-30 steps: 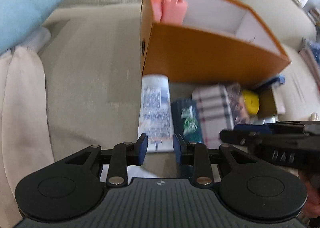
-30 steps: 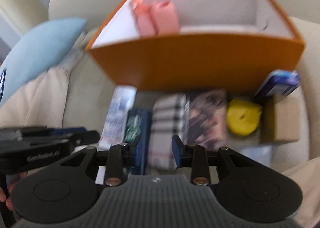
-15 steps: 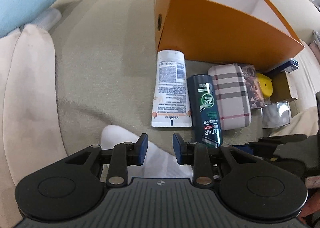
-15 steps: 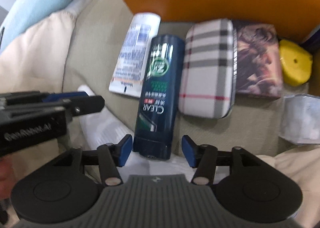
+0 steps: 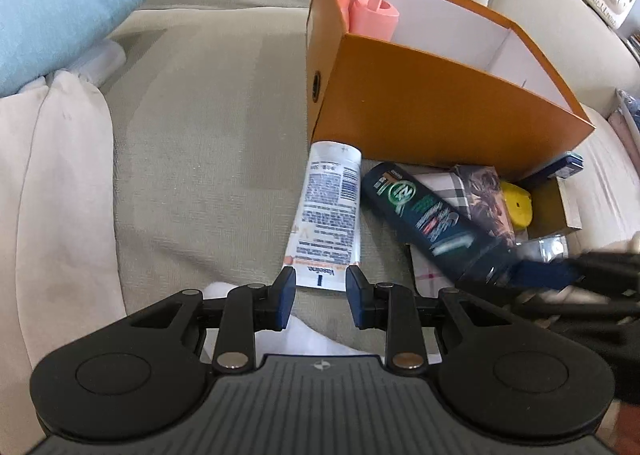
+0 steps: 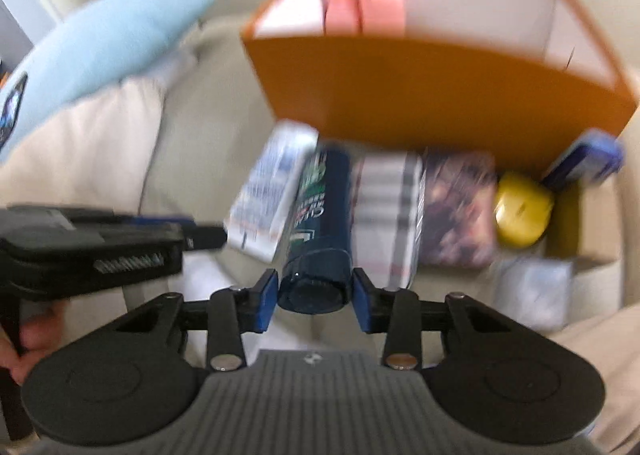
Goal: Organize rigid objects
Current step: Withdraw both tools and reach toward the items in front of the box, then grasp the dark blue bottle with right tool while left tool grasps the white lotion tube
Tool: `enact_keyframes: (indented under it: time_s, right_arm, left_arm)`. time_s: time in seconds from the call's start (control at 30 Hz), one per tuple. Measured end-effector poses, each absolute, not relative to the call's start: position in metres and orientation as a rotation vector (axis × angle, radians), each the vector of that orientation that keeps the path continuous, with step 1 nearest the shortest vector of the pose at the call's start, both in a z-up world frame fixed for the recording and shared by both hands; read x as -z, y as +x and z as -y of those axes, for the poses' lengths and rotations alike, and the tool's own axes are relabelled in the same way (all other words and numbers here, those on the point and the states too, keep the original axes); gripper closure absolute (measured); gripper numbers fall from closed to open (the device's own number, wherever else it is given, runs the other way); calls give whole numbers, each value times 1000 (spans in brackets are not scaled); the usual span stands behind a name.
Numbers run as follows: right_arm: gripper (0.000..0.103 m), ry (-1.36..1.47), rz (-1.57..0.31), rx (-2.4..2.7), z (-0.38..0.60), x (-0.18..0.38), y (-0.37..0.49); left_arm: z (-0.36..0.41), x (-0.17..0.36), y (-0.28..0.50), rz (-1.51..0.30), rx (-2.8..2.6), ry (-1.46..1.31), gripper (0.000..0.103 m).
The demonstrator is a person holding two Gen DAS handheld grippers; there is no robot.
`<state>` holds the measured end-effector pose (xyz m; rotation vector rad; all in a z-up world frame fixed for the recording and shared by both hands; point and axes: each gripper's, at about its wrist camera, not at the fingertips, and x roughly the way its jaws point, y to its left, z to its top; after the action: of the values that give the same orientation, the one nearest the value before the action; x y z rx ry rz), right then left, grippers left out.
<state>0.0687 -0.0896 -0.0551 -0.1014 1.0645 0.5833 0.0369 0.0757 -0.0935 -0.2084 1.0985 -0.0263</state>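
Closing right claw [image 6: 314,297] pinches the dark bottle's [image 6: 320,223] cap end — tilted up.

Each gripper, the left gripper [image 5: 321,297] and the right gripper [image 6: 313,297], is built of matte black plastic. Two round black discs are seen at the lower corners, with a ribbed grey panel between them. Black link arms are fastened by silver rivets. The fingers [image 5: 285,295] are faced with blue pads. White lettering is carried on a side.
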Motion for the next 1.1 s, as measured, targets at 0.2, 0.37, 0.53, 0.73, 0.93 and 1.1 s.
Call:
enact_keyframes:
  time_s: [0.2,0.37,0.53,0.73,0.93,1.1]
  right_arm:
    - [64,-84,-972,-532,92,44,78]
    - [64,-33,-896,-505,98,33,85]
    - [64,14,-831,-463,94,28,95]
    - [64,14,-774,-433,83,28,116]
    - [65,26,-772,-451,79,35,128]
    - [65,24,-747,-472,81,34,125]
  left_arm:
    - [-80,107,46,-1133,-2,-232,57]
    - [-78,117,57,-1160,-11,-219,46]
    - [-74,128,65,-1182,-19,-178,40]
    - [-76,140,73,-1201,-28,-191,34]
    - [-70,143,74,-1195,14,-148,42]
    - [-72,135,66,-1158,34,-145,75]
